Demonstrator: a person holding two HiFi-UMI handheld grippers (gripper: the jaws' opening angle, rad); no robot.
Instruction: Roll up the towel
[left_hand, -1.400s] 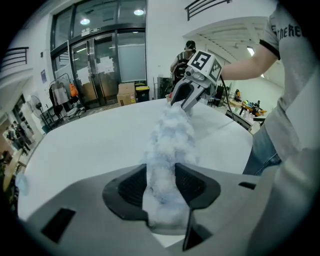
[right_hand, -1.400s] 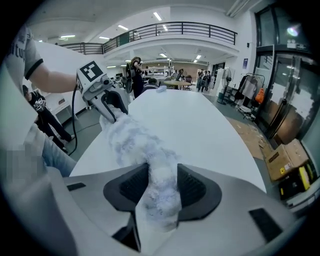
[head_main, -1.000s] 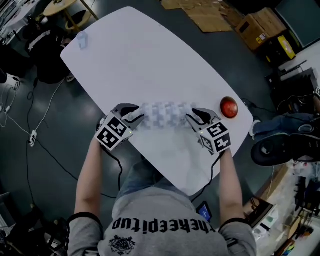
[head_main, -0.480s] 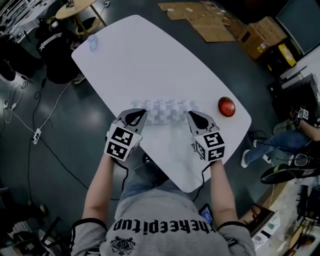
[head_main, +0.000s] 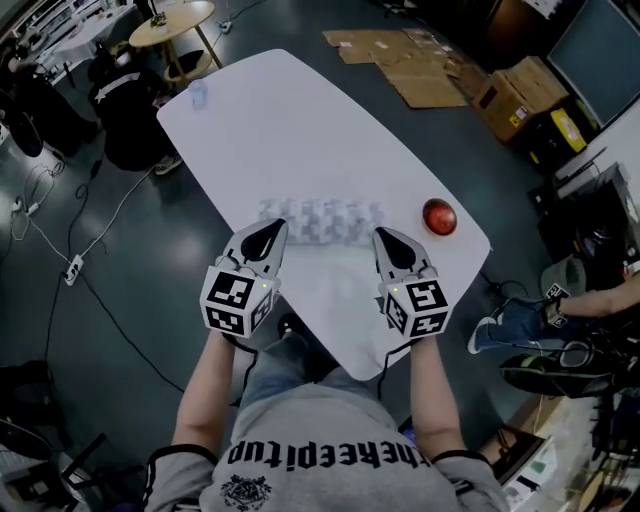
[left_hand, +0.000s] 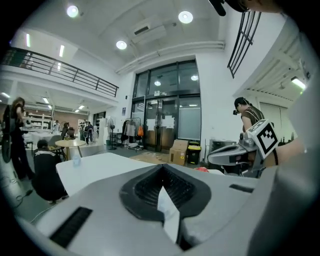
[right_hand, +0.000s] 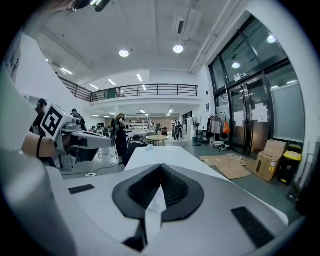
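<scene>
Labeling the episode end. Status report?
Left gripper and right gripper shut, empty, clear of towel. Towel rolled, on table. Red ball beside it, apart.

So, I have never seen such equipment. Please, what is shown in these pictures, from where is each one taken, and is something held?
There is no robot here. A person holds a tool in each hand: the left gripper and the right gripper, each carrying a cube with square markers. The head view comes from a camera on the person's head, looking steeply down. The two gripper views come from cameras riding on the grippers, each looking along its own jaws. On the white table lie a rolled towel and, apart from it, a red round object. Both grippers are shut and hold nothing.
</scene>
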